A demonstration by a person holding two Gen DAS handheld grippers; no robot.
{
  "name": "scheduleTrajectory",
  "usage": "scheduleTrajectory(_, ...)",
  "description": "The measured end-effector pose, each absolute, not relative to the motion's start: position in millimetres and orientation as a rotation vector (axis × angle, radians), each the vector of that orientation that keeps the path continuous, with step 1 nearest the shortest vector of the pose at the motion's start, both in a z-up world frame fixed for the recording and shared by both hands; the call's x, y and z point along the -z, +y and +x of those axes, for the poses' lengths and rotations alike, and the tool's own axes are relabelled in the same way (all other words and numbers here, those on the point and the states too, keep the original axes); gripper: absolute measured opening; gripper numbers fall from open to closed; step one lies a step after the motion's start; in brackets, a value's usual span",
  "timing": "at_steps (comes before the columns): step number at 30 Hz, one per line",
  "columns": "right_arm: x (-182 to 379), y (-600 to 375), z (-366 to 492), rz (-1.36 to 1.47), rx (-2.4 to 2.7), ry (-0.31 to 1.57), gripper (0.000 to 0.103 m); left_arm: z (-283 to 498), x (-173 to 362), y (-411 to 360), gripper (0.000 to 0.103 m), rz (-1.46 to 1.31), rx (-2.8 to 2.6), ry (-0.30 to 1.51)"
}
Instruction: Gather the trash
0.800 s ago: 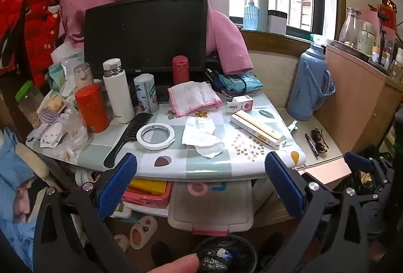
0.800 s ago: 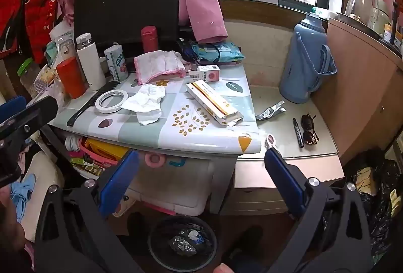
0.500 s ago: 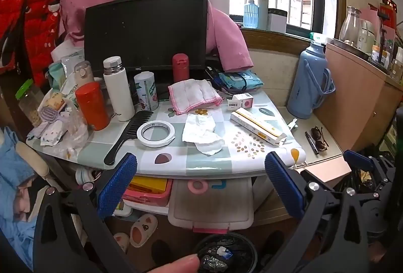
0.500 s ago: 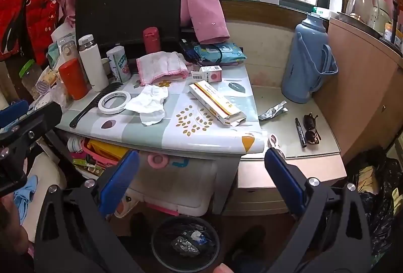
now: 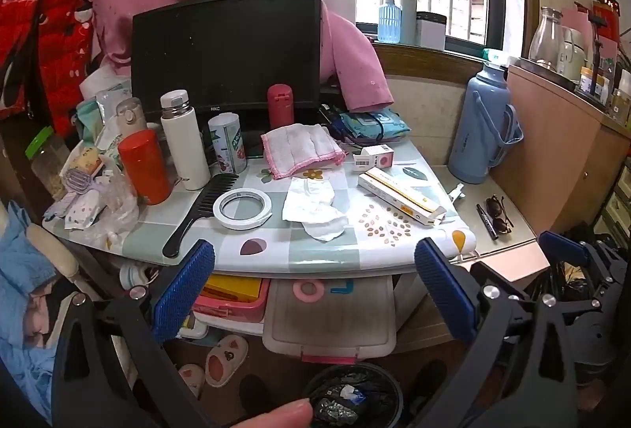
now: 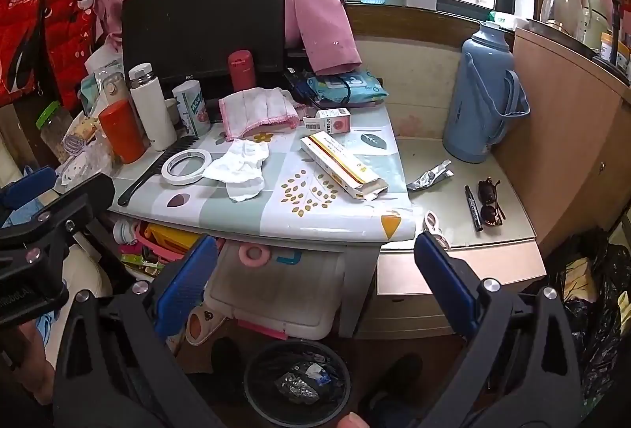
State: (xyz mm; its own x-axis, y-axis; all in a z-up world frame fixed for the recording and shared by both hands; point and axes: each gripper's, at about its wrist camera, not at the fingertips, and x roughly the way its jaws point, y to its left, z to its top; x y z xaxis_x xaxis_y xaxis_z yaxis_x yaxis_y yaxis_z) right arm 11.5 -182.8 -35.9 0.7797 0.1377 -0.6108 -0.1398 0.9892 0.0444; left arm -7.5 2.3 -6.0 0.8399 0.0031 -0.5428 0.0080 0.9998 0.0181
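Cluttered table (image 5: 276, 254), crumpled tissue (image 5: 313, 205) beyond both open, empty jaws

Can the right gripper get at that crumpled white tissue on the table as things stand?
Probably yes. The right gripper is open and empty, held back from the table edge, and the crumpled white tissue lies uncovered near the front. Only the tape roll sits close beside it.
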Motion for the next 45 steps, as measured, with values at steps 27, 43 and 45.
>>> scheduleTrajectory(27, 32, -182, 5, -0.001, -0.167, 0.652, 0.098, -11, 2, -10, 0.099, 0.023, 0.005, 0.589)
scheduleTrajectory(43, 28, -183, -2, 0.0, -0.191, 0.634, 0.098, -14, 4, -10, 0.099, 0.02, 0.013, 0.59)
scheduleTrajectory(45, 28, -183, -2, -0.001, -0.188, 0.635, 0.098, -15, 3, -10, 0.099, 0.02, 0.013, 0.589)
